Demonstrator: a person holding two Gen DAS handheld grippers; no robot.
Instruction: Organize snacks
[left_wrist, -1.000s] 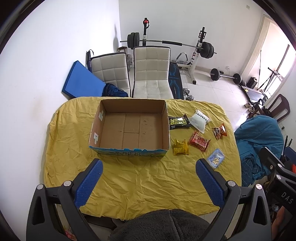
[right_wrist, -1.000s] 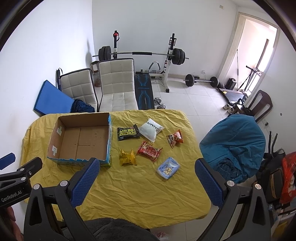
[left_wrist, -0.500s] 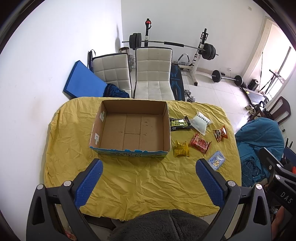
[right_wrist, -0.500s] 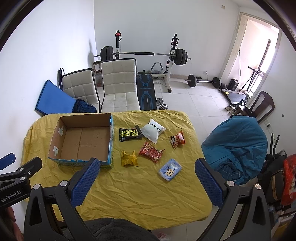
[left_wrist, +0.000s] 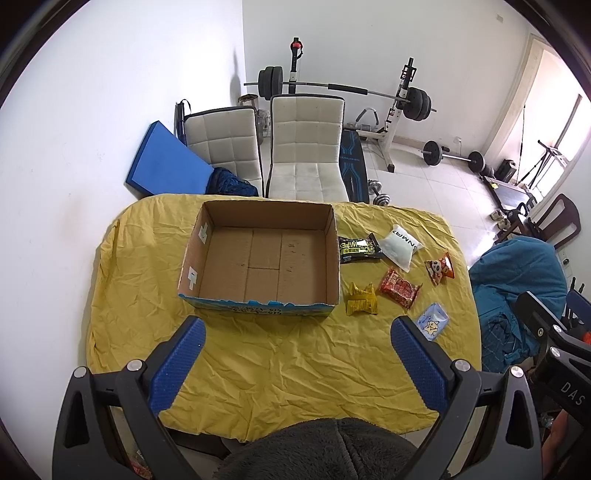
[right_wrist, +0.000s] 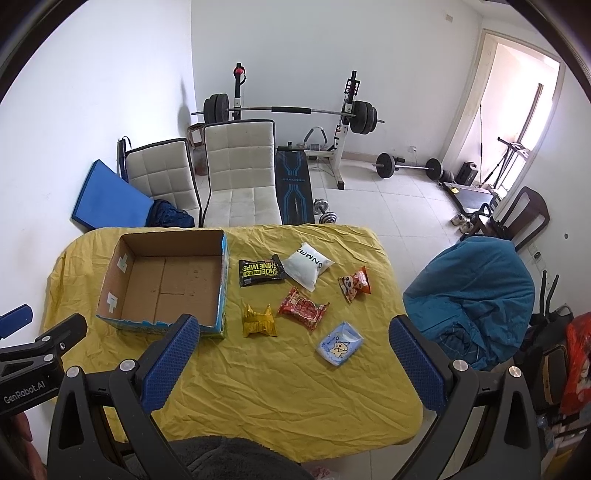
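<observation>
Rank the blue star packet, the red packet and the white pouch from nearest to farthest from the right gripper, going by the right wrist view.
From the right gripper:
1. Blue star packet, just ahead, slightly right of centre.
2. Red packet, farther up the yellow cloth, near centre.
3. White pouch, farthest, beside the black wipe pack.
</observation>
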